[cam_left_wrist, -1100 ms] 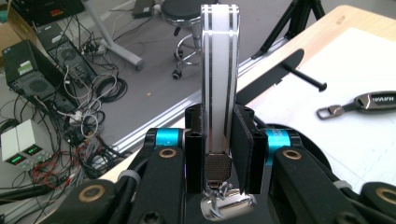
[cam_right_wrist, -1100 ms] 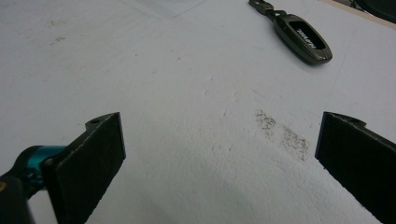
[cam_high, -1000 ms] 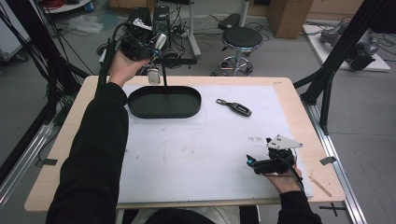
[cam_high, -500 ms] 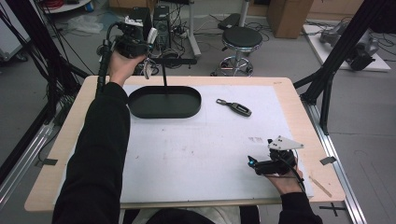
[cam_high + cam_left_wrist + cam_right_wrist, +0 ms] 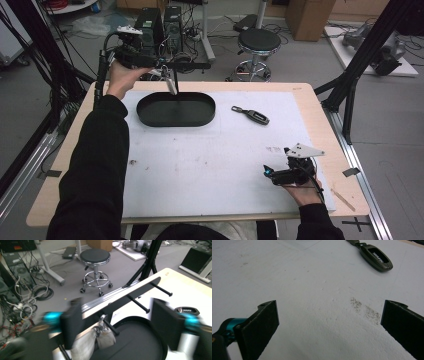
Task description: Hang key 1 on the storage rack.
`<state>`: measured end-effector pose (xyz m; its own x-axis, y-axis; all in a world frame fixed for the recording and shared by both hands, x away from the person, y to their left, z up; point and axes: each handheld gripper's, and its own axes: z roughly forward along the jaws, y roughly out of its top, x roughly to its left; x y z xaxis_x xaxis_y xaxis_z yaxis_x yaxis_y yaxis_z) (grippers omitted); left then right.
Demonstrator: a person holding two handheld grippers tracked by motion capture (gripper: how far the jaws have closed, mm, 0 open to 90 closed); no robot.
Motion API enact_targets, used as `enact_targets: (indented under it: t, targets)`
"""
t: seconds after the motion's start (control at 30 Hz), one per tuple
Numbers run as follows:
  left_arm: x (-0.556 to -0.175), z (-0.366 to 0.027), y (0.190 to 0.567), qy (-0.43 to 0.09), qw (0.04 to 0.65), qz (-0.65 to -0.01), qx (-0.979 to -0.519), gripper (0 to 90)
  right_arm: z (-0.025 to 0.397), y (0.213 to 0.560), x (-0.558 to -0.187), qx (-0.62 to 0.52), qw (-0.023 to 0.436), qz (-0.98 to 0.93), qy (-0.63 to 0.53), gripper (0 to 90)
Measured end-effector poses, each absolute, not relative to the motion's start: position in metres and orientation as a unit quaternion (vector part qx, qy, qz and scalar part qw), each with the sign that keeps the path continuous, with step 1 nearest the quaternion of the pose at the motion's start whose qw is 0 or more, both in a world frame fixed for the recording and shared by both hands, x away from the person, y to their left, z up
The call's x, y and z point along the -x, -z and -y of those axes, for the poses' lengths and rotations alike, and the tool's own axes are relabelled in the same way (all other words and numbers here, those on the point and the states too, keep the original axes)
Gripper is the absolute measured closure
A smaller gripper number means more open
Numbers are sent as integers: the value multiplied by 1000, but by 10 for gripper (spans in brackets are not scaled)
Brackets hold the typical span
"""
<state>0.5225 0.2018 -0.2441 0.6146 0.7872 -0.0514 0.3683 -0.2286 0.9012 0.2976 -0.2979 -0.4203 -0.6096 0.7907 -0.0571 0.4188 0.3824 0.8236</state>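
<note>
Left arm stretched far forward, sleeve black, its hand lifting the left gripper [image 5: 162, 70] high at the far-left edge, jaws spread wide. The right gripper [image 5: 270, 173] sat low by the near-right edge, jaws wide too.

A lab or workshop — the signs lie all around the table [image 5: 310, 107]. Its wooden top is covered by a white sheet and framed by black metal struts [image 5: 357, 65]. On the grey floor beyond the far edge stand computer towers [image 5: 172, 20] amid tangled cables [image 5: 15, 307], with a black round stool [image 5: 257, 42] on castors to their right — and cardboard boxes [image 5: 310, 15] farther off.
</note>
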Motion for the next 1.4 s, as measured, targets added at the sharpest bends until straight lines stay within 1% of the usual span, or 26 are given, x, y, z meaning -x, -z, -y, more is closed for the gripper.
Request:
enact_targets:
  t: [0.03, 0.07, 0.1, 0.2, 0.33, 0.53, 0.83, 1.1, 1.4]
  targets:
    - [-521, -202, 243, -207, 491, -378, -757, 58, 298, 420, -297, -379, 227, -799, -408, 7]
    - [-520, -202, 243, -202, 491, -373, -761, 22, 298, 420, -298, -378, 228, -799, -409, 7]
    - [-518, -202, 243, -200, 490, -367, -765, 17, 298, 420, -298, -379, 228, -798, -410, 7]
    - [-514, -202, 243, -202, 482, -358, -774, 17, 298, 420, -298, -381, 226, -798, -409, 7]
    - [-507, -206, 245, -213, 484, -355, -771, 17, 299, 420, -299, -381, 228, -798, -408, 7]
    - [-498, -215, 252, -199, 492, -354, -770, 17, 305, 420, -301, -391, 225, -790, -415, 7]
    - [-481, -221, 261, -206, 483, -342, -779, 17, 308, 420, -300, -396, 228, -789, -411, 7]
    - [-461, -233, 281, -207, 467, -343, -788, 17, 308, 420, -302, -401, 224, -788, -410, 7]
    - [-439, -248, 300, -197, 476, -346, -784, 17, 307, 421, -304, -401, 220, -790, -408, 8]
